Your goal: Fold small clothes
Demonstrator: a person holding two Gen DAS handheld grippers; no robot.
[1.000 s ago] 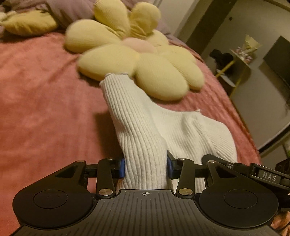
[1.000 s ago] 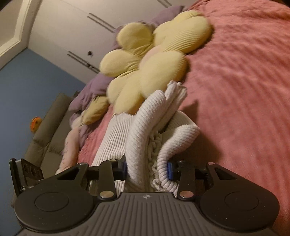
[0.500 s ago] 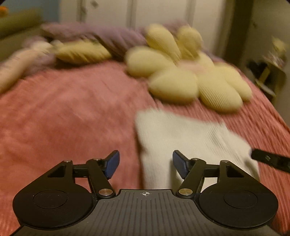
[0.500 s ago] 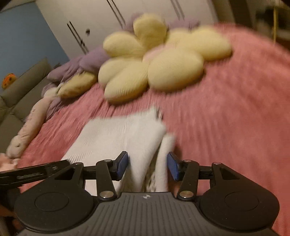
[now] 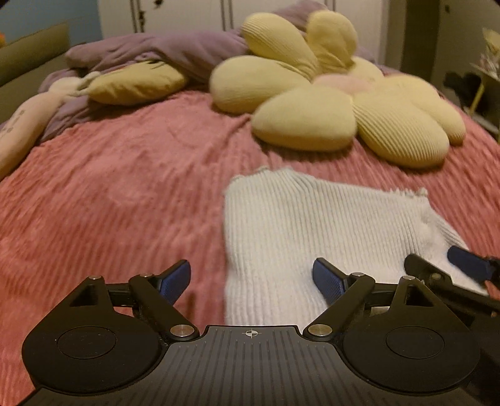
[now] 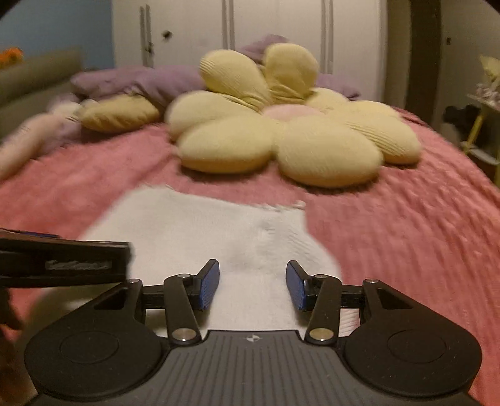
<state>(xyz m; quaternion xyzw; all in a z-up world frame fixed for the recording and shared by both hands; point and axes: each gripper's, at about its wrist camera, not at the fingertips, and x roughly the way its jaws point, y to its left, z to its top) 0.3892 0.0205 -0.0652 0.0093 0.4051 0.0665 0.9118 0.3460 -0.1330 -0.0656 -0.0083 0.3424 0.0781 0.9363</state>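
Left claw (image 5: 251,281) is standing spread wide, its jaws having just been opening, with the near left edge of the white ribbed knit garment (image 5: 312,225) lying between them but no pad pressing on it; right claw (image 6: 252,285) is hanging partly spread over the garment's near right part, likewise gripping nothing, its jaws having opened a little and then almost settled. The garment is lying flat on the bed, folded into a rough rectangle, its far edge reaching toward the yellow flower cushion (image 5: 328,103) without touching it. Judged from its look, the knit is handling as a light, soft, floppy and stretchy thing, not slippery and not fragile, so it is likely sagging wherever it is lifted; the two near corners, one per claw, are offering the best hold for a further fold. The pink bedspread (image 5: 109,193) is giving a soft, ridged, yielding bed under it. Beyond, a purple blanket (image 5: 175,50) and a smaller yellow pillow (image 5: 134,81) are lying at the head, with white wardrobe doors (image 6: 281,37) behind and a blue wall (image 6: 56,28) at left.
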